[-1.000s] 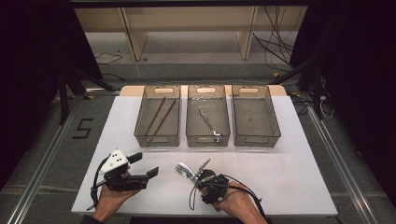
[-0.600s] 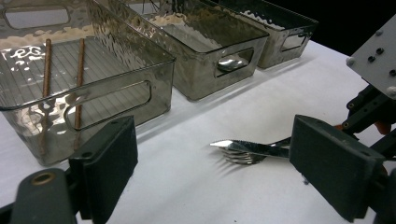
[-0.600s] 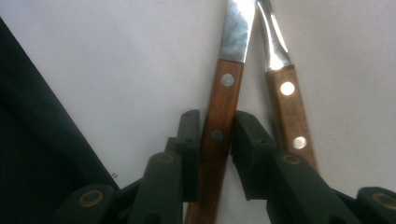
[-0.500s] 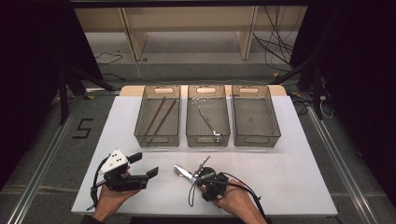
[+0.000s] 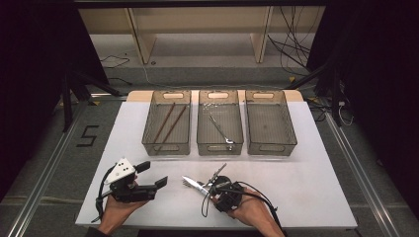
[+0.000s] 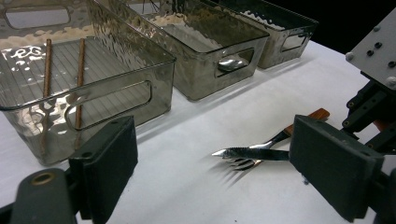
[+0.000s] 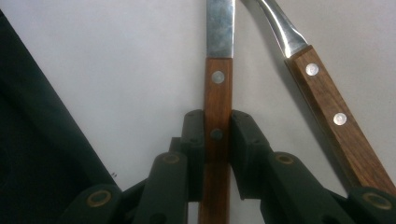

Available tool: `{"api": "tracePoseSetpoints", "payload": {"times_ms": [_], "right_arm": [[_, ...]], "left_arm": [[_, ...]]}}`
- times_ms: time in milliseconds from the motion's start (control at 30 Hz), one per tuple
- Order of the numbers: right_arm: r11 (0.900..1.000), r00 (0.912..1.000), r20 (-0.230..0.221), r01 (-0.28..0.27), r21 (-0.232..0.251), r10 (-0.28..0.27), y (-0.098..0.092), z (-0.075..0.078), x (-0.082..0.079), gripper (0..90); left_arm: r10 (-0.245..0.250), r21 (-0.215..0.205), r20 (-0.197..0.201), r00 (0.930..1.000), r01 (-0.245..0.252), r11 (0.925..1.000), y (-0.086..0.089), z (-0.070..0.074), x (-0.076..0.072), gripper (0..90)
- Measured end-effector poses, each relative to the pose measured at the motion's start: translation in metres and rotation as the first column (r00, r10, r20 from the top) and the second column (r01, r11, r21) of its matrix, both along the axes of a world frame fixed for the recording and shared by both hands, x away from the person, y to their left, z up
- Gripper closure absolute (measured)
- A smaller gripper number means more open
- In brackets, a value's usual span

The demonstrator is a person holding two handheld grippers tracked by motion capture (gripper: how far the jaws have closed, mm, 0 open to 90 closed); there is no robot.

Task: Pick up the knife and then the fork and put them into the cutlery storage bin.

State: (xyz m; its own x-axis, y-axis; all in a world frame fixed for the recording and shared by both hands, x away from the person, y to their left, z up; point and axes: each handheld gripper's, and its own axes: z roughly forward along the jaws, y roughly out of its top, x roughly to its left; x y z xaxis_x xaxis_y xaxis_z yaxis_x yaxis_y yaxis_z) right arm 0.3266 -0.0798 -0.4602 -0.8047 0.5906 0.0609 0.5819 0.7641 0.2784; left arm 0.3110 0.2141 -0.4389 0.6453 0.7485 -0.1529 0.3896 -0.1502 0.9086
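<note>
Right hand-held gripper, high view: it rests at the near edge of the white desk, jaws closed on a knife whose blade points left toward the left hand-held gripper. The left one lies well apart from it, jaws spread wide and holding nothing. Three clear plastic bins stand in a row at the far side: the left bin holds two brown chopsticks, the middle bin a metal utensil, the right bin nothing visible.

Left gripper view: between the wide-open black jaws, the knife shows a serrated steel blade lying across a fork with a wooden handle, tines near the desk surface. The chopsticks lie along the nearest bin's floor.

Right gripper view: the right hand-held gripper clamps the knife by its brown, riveted wooden handle, steel blade extending straight ahead. Just beside it, to the right, lies the fork, its matching wooden handle carrying two rivets and angled away from the knife.
</note>
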Motion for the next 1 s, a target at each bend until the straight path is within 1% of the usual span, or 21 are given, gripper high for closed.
{"api": "tracePoseSetpoints", "payload": {"times_ms": [200,367,500,667,767,867,1000], "right_arm": [[1.000,1.0000,-0.003,-0.007,0.020,0.007,-0.003,0.000,0.001,77.0],[0.999,0.9999,-0.010,-0.002,0.034,0.003,-0.005,0.001,0.002,77.0],[0.999,1.0000,-0.003,0.000,0.044,0.000,-0.008,0.003,0.003,77.0],[0.997,0.9999,-0.001,0.013,0.080,-0.013,-0.013,0.010,0.006,77.0],[0.994,0.9997,0.011,0.018,0.108,-0.020,-0.020,0.016,0.010,77.0],[0.989,0.9986,0.033,0.036,0.141,-0.041,-0.027,0.023,0.013,77.0],[0.981,0.9963,0.047,0.062,0.186,-0.072,-0.038,0.033,0.018,77.0]], "left_arm": [[0.000,0.000,0.001,1.0000,0.000,1.0000,0.000,0.000,0.000,14.9],[0.000,-0.001,0.002,1.0000,0.000,1.0000,0.001,0.000,0.000,14.9],[0.002,-0.001,0.002,1.0000,-0.002,1.0000,0.001,0.000,0.000,14.9],[0.003,-0.001,0.002,1.0000,-0.003,1.0000,0.001,0.000,0.000,14.9],[0.006,-0.004,0.004,1.0000,-0.006,1.0000,0.001,0.000,0.000,14.9],[0.005,-0.004,0.007,1.0000,-0.005,1.0000,0.001,0.000,0.000,14.9],[0.004,-0.007,0.008,1.0000,-0.004,1.0000,0.001,0.000,0.000,14.9]]}}
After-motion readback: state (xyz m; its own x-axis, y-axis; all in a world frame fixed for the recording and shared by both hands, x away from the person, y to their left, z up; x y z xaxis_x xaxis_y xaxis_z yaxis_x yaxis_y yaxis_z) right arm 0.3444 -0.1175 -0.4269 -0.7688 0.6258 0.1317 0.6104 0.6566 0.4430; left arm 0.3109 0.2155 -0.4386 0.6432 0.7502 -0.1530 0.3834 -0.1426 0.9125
